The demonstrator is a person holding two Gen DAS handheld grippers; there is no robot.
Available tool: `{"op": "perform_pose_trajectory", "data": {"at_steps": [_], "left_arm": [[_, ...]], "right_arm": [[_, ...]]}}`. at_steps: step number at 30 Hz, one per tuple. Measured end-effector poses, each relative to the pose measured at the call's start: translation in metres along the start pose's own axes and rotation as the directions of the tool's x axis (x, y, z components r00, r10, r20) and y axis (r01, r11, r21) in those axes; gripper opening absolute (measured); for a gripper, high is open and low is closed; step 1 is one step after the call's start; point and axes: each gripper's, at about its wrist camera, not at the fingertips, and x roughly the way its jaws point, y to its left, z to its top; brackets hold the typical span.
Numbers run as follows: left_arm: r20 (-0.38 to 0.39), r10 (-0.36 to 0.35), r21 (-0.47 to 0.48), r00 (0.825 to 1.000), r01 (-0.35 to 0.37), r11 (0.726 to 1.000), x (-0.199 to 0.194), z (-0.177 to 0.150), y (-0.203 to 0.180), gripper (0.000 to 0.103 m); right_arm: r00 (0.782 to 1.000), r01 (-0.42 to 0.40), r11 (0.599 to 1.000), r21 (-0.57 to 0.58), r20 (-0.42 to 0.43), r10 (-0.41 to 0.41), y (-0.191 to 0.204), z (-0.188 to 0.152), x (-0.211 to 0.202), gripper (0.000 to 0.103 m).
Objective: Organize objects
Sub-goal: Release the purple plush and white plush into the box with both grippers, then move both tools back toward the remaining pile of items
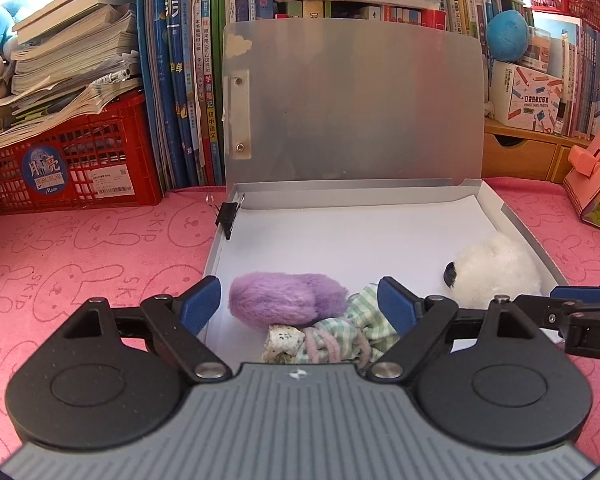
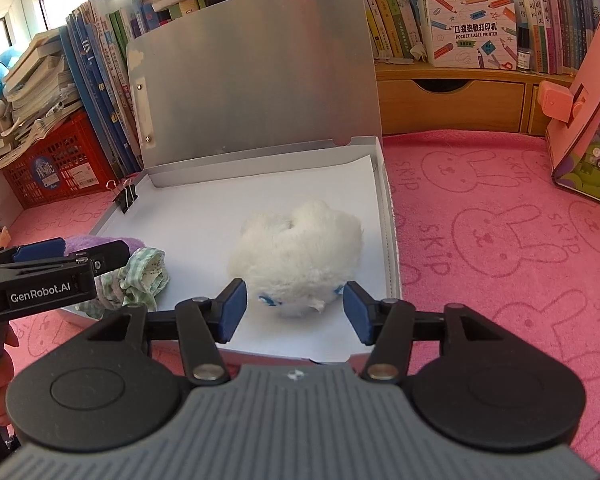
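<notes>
An open silver file box (image 1: 516, 220) lies on the pink cloth, lined with white paper, its lid (image 1: 352, 100) standing up. In it lies a purple plush doll (image 1: 288, 300) with a green checked dress (image 1: 340, 332). My left gripper (image 1: 299, 306) stands open around the doll, pads apart from its fur. A white plush toy (image 2: 296, 252) rests at the box's right side. My right gripper (image 2: 295, 312) is open at the toy's near end, with gaps between pads and fur. The left gripper's finger (image 2: 60, 256) shows at the right wrist view's left edge.
A black binder clip (image 1: 228, 216) grips the box's left wall. Behind stand a red crate (image 1: 72, 168) under stacked books, upright books (image 1: 188, 92) and wooden drawers (image 2: 452, 100). A pink cardboard house (image 2: 584, 120) stands at the right. Pink bunny-print cloth (image 2: 500, 232) covers the table.
</notes>
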Motion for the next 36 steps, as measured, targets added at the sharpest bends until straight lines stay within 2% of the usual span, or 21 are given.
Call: {"op": "perform_pose_trajectory", "data": {"at_steps": [9,24,29,36], "left_arm": [[0.051,-0.051,0.031,0.997,0.049,0.998,-0.057,-0.014,-0.008,0.090],[0.101,-0.139,0.055,0.985,0.134,0.989,-0.150,-0.087,-0.023,0.090],[0.117,-0.125,0.084,0.985,0.116,0.990,-0.165,-0.113,-0.026,0.092],[0.109,-0.126,0.102,0.986,0.115,0.988,-0.173,-0.137,-0.028,0.093]], "right_arm": [[0.997,-0.024,0.997,-0.067,0.065,0.029,0.006,-0.012,-0.052,0.072],[0.992,-0.043,0.991,-0.124,0.109,0.057,0.011,-0.069,-0.113,0.074],[0.990,-0.033,0.989,-0.145,0.132,0.053,0.015,-0.091,-0.130,0.074],[0.986,-0.061,0.990,-0.129,0.148,0.080,0.021,-0.113,-0.146,0.074]]}}
